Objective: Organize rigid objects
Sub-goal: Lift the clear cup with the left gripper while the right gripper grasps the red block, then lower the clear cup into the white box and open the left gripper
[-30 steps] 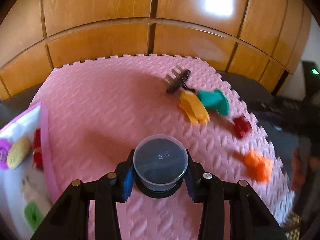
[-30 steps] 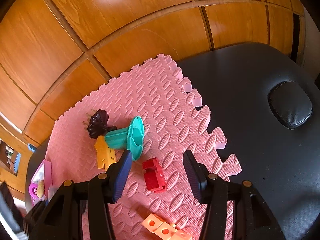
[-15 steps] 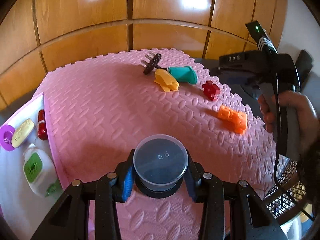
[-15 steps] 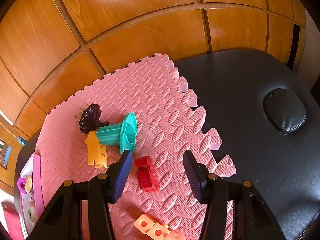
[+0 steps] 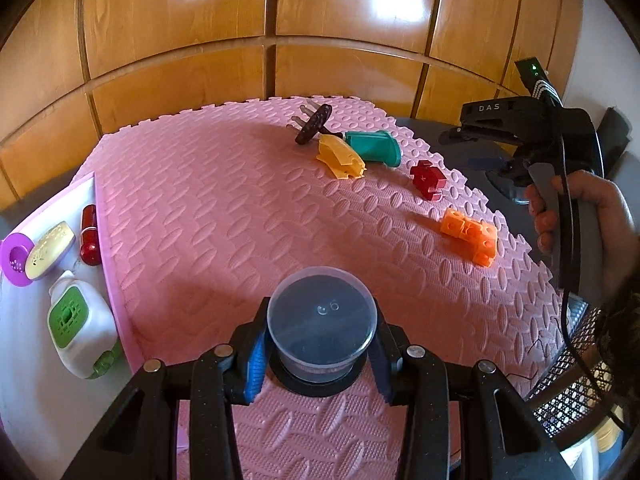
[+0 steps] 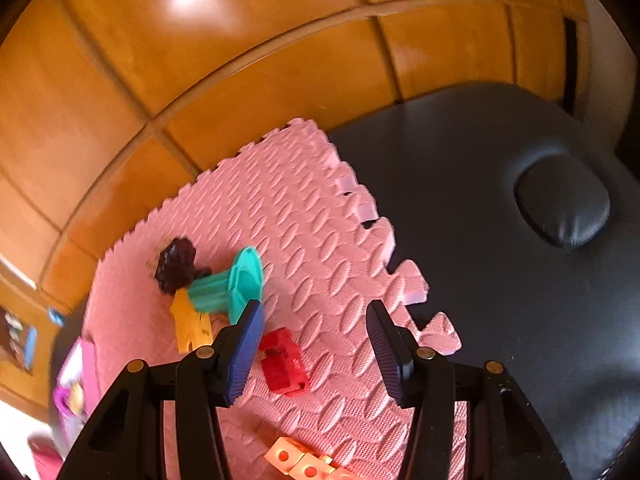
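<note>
My left gripper (image 5: 320,356) is shut on a round translucent tub (image 5: 322,328) with a black lid underneath, low over the near part of the pink foam mat (image 5: 224,216). Whether the tub touches the mat I cannot tell. On the far side lie a dark brown piece (image 5: 312,128), a yellow piece (image 5: 340,156), a teal piece (image 5: 374,146), a red block (image 5: 428,178) and an orange block (image 5: 470,236). My right gripper (image 6: 316,344) is open above the red block (image 6: 282,364), which lies nearer its left finger, apart from both pads.
A white tray (image 5: 24,360) at the mat's left edge holds a white and green bottle (image 5: 78,324), a red item (image 5: 89,236) and a purple ring (image 5: 14,260). A black mesh basket (image 5: 572,400) stands at the near right. Black padded table (image 6: 500,240) lies right of the mat.
The left view swung left early in the second, bringing the tray and the hand with the right gripper into view, then held. The right gripper shifted slightly; the toys look closer. Both grips unchanged.
</note>
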